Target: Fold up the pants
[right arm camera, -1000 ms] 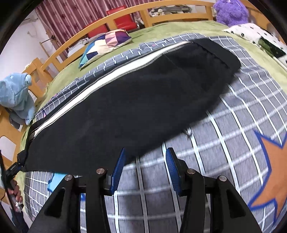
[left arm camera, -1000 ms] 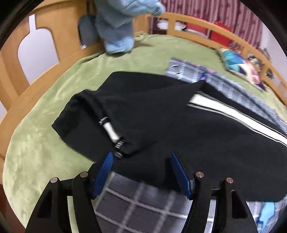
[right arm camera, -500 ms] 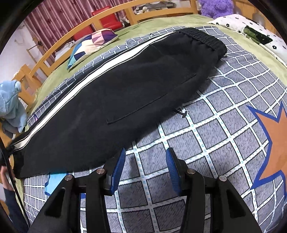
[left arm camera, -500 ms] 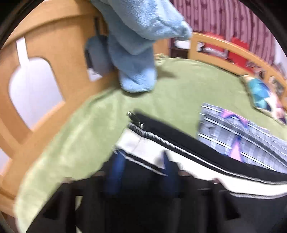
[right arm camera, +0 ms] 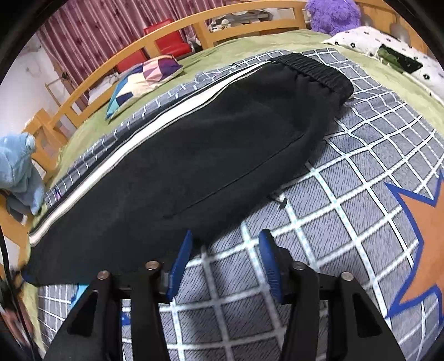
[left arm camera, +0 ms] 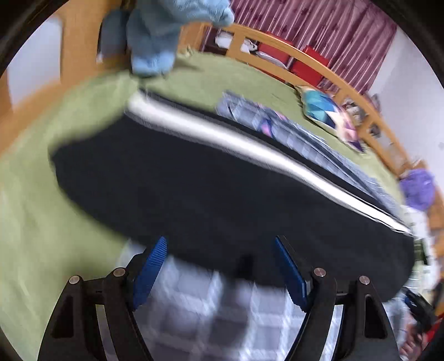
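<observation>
Black pants [right arm camera: 194,155] with a white side stripe [right arm camera: 116,155] lie flat and long across the bed, waistband [right arm camera: 313,72] at the far right, cuff end at the left. In the left wrist view the pants [left arm camera: 208,188] stretch away from the cuff end, blurred. My left gripper [left arm camera: 219,250] is open and empty, just above the near edge of the leg end. My right gripper [right arm camera: 224,238] is open and empty at the near edge of the pants, about mid-length.
The pants lie on a grey checked blanket [right arm camera: 347,194] with an orange star, over a green sheet [left arm camera: 33,222]. A wooden bed rail [right arm camera: 155,41], a colourful cushion [right arm camera: 144,75], a blue plush [right arm camera: 16,169], a purple plush [right arm camera: 333,14] and a dotted pillow [right arm camera: 388,52] surround it.
The folded leg has been laid out straight, so the pants now lie flat with the stripe along the far edge. My left gripper pulled back to the near edge. The right gripper moved closer.
</observation>
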A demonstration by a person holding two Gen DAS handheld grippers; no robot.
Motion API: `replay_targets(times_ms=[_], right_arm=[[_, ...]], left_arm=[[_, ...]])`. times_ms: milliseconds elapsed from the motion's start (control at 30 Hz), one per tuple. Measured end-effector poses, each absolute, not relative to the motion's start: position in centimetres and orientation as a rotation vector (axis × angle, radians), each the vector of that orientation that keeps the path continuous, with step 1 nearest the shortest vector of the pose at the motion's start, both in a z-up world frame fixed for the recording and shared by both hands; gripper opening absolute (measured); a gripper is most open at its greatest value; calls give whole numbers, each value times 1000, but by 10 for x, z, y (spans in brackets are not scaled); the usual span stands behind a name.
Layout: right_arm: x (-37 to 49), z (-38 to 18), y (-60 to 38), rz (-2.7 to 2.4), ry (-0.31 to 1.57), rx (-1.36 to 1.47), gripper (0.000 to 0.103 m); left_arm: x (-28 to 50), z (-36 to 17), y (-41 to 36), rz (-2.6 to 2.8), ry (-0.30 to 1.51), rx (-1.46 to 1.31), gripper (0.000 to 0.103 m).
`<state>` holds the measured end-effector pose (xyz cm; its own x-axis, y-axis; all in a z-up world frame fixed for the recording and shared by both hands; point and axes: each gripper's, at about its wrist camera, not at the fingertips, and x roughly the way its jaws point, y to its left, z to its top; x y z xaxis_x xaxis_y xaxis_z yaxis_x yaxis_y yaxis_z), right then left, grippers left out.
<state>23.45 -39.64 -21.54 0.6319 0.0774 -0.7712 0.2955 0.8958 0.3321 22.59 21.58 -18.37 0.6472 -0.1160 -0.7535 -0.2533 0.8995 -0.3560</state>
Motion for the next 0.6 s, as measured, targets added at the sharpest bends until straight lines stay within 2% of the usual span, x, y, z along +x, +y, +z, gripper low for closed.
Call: replay_targets(times_ms=[100,467,567,600], right_arm=[[244,-219,-414,-123,868,507,54],[297,-247,-467,-96,779,797,55],[320,-252,-478,-111,744,861,54],[326,-253,-480,-120,739,873,51]], left_arm=[[206,-219,212,5,900,-654,77],[252,-233,244,49,789,-887,77],[269,-235,248,78,762,-931,75],[274,-235,251,97,749,-963,71]])
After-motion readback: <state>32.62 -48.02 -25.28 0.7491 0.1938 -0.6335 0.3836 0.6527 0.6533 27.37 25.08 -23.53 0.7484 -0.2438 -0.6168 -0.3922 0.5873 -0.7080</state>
